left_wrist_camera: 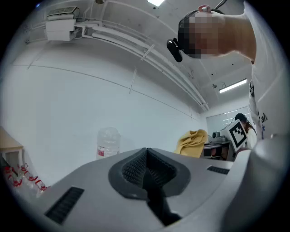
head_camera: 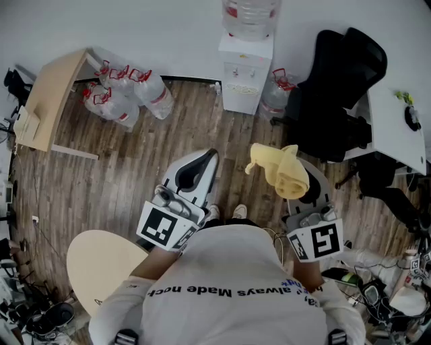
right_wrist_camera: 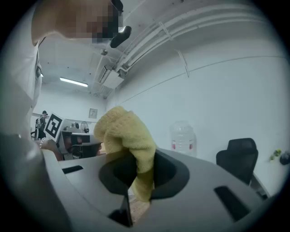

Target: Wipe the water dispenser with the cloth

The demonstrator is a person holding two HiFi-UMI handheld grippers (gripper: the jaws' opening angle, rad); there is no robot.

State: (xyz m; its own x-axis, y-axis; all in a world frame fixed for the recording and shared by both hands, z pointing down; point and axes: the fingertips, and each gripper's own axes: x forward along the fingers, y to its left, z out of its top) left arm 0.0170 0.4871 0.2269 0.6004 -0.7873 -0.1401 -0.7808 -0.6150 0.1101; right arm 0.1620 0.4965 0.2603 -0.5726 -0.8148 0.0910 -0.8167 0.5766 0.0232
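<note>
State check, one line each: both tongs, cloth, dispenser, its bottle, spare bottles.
left tongs: jaws together, nothing between them.
right tongs: jaws closed on the cloth.
cloth: bunched, sticking up out of the right tongs, clear of the dispenser.
water dispenser: upright against the wall, not yet touched.
top bottle: mounted on the dispenser.
spare bottles: piled on the floor left of the dispenser.

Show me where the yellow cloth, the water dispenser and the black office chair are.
yellow cloth (head_camera: 286,174): head view, on its bunched middle.
water dispenser (head_camera: 246,84): head view, on its white body below the bottle.
black office chair (head_camera: 362,57): head view, on its backrest.
</note>
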